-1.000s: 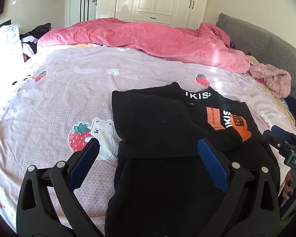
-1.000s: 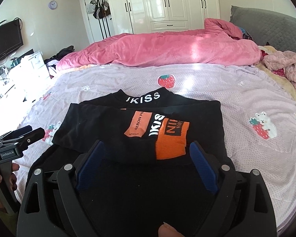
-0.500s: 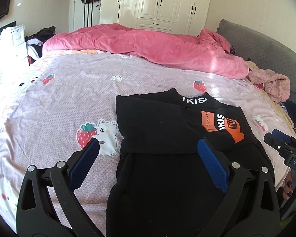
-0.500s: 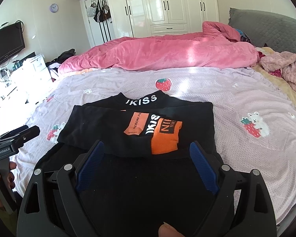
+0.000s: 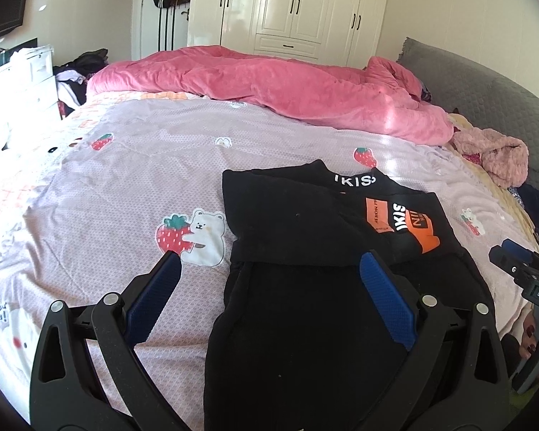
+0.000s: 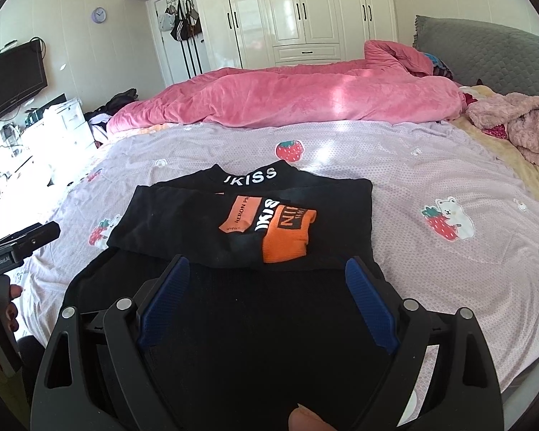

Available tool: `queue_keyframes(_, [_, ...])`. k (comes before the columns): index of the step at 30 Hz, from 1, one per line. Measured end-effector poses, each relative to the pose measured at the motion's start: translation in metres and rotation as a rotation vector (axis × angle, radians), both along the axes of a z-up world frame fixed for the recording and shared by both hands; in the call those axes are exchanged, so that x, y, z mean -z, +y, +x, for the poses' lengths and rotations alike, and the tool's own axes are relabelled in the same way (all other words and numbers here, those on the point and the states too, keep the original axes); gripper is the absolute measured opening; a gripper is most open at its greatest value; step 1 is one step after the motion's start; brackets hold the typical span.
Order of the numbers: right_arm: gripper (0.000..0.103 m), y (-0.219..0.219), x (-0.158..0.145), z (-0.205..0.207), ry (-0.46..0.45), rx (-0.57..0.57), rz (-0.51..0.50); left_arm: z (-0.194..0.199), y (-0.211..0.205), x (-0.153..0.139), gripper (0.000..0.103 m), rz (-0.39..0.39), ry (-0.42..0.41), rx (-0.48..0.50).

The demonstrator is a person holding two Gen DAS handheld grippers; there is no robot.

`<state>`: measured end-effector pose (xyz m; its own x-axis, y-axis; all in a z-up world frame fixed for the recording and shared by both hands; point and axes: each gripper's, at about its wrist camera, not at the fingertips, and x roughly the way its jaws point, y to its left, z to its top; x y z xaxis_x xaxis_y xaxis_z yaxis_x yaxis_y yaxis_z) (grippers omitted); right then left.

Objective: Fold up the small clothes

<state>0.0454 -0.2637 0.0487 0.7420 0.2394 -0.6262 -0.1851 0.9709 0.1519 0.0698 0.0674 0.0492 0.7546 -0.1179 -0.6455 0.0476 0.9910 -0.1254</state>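
Black top (image 6: 233, 323) on bed, below both spread tools

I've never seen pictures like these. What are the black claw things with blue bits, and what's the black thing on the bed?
Those are two grabbing tools, one in each of a person's hands, each with a small camera looking along it. One picture comes from the left gripper, the other from the right gripper. Both have their jaws wide open and hold nothing. On the bed sheet with strawberries lies a black top, its sleeves folded across the front. A pink blanket is bunched up behind.
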Motion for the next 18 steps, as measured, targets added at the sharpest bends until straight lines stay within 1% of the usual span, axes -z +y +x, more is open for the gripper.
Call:
queue_keyframes(11, [0.088, -0.021, 0.009, -0.018, 0.025, 0.021, -0.007, -0.020, 0.017, 0.008, 0.094, 0.013, 0.032, -0.049])
queue_keyframes(18, [0.088, -0.032, 0.015, -0.028, 0.046, 0.035, -0.007, -0.032, 0.033, 0.020, 0.094, 0.011, 0.069, -0.089])
